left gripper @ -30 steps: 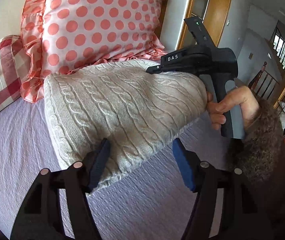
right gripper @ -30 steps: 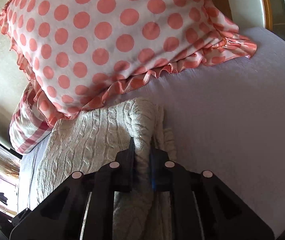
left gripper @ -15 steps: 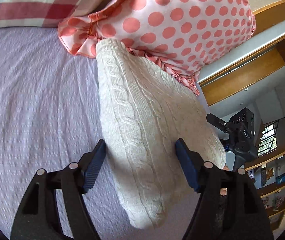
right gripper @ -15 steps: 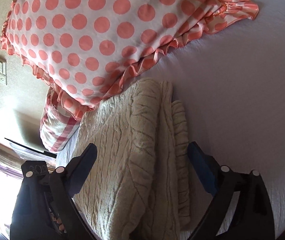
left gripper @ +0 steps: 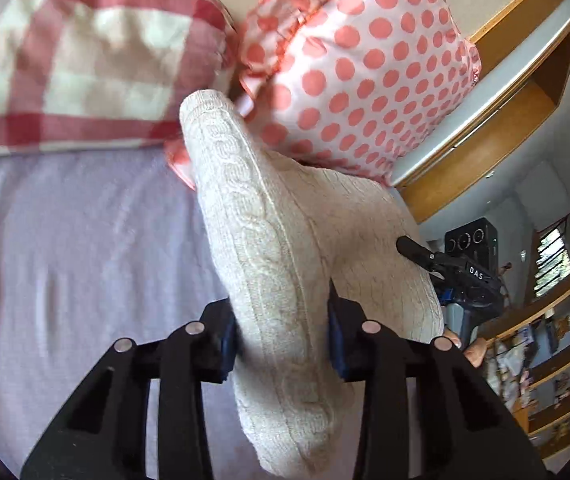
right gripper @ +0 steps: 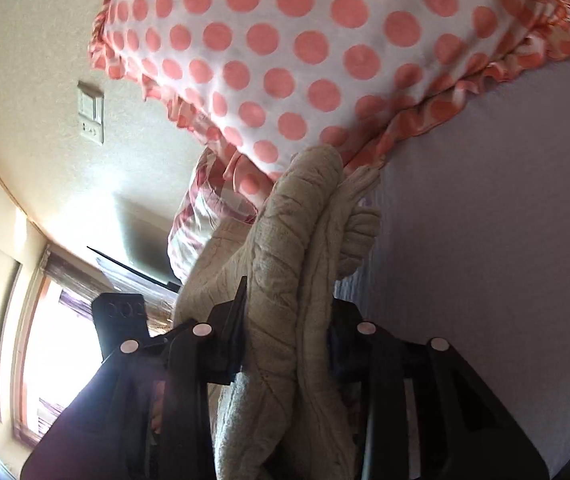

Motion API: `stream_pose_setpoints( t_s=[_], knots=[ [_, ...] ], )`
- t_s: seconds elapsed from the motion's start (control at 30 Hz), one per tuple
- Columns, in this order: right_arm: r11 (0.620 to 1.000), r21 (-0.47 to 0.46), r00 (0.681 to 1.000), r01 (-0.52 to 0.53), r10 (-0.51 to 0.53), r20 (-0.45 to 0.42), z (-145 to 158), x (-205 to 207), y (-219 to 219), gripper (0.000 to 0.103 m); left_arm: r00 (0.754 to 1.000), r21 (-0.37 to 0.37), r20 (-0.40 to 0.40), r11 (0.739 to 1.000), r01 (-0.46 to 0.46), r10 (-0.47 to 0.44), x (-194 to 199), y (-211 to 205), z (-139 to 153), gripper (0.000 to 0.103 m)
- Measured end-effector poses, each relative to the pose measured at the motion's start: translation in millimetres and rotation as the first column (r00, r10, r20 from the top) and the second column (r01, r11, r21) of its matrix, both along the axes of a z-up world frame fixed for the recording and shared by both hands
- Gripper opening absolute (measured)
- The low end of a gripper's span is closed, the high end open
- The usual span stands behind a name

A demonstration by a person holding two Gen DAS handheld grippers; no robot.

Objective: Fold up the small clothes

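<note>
A folded cream cable-knit sweater (left gripper: 269, 240) lies on the lilac bed (left gripper: 65, 260), its far end against the polka-dot pillow. My left gripper (left gripper: 281, 340) is shut on its near folded edge. In the right wrist view the sweater (right gripper: 285, 272) shows as a thick stack of folds, and my right gripper (right gripper: 285, 336) is shut on that stack. The right gripper's tip (left gripper: 417, 250) also shows in the left wrist view, resting on the sweater's right side.
A pink polka-dot pillow (left gripper: 365, 64) and a red-checked pillow (left gripper: 85, 60) lean at the head of the bed. A wooden wardrobe (left gripper: 505, 120) stands to the right. Shelves (left gripper: 557, 360) are beyond it. Bare bedspread (right gripper: 485, 260) lies right of the sweater.
Both grippers were open around the sweater half a second ago and have now closed on its folded edges. Both views have tilted and moved closer to the pillows.
</note>
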State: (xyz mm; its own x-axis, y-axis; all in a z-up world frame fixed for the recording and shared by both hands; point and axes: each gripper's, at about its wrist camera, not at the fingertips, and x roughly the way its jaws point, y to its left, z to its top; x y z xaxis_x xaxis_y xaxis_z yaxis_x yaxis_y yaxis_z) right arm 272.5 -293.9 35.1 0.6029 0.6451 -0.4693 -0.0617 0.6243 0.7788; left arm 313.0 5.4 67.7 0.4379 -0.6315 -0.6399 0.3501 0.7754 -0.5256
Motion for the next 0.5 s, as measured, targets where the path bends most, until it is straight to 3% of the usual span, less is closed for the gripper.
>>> stream_pose_setpoints(
  t_s=[0.1,0.13,0.2,0.27,0.3,0.33,0.43,0.5],
  knots=[
    [0.985,-0.17,0.996,0.021,-0.034,-0.079,-9.3,15.8,23.9,0.033,0.995,0.18,0.004,0.979,-0.096,0.097,5.0,20.9,-11.9,0.045],
    [0.98,-0.199,0.996,0.03,-0.047,-0.082,-7.4,14.8,23.7,0.033,0.993,0.18,-0.03,0.978,-0.103,0.11,6.5,25.9,-19.9,0.048],
    [0.977,-0.192,0.995,0.094,-0.095,0.002,11.2,-0.8,11.0,0.034,0.988,0.127,-0.029,0.981,-0.144,0.149,-1.9,42.0,-19.4,0.049],
    [0.991,-0.112,0.988,0.076,-0.06,0.14,36.2,-19.6,4.6,0.057,0.977,0.109,0.066,0.972,-0.208,0.202,-20.5,50.0,-3.2,0.049],
    [0.998,-0.063,0.979,0.017,-0.004,0.202,45.7,-25.1,7.8,0.083,0.971,0.083,0.118,0.973,-0.216,0.205,-31.4,51.9,5.7,0.05],
    [0.998,-0.035,0.966,-0.056,0.063,0.252,53.4,-29.4,15.2,0.094,0.968,0.057,0.158,0.976,-0.208,0.197,-40.1,48.4,13.9,0.054],
    [0.968,-0.064,0.932,-0.242,0.25,0.262,57.3,-25.0,58.3,0.094,0.976,0.018,0.185,0.993,-0.12,0.114,-50.5,24.5,23.0,0.062],
    [0.949,-0.144,0.942,-0.282,0.302,0.148,43.0,-12.1,83.3,0.095,0.985,0.056,0.161,0.995,-0.078,0.068,-41.0,-2.1,17.3,0.069]
  ],
)
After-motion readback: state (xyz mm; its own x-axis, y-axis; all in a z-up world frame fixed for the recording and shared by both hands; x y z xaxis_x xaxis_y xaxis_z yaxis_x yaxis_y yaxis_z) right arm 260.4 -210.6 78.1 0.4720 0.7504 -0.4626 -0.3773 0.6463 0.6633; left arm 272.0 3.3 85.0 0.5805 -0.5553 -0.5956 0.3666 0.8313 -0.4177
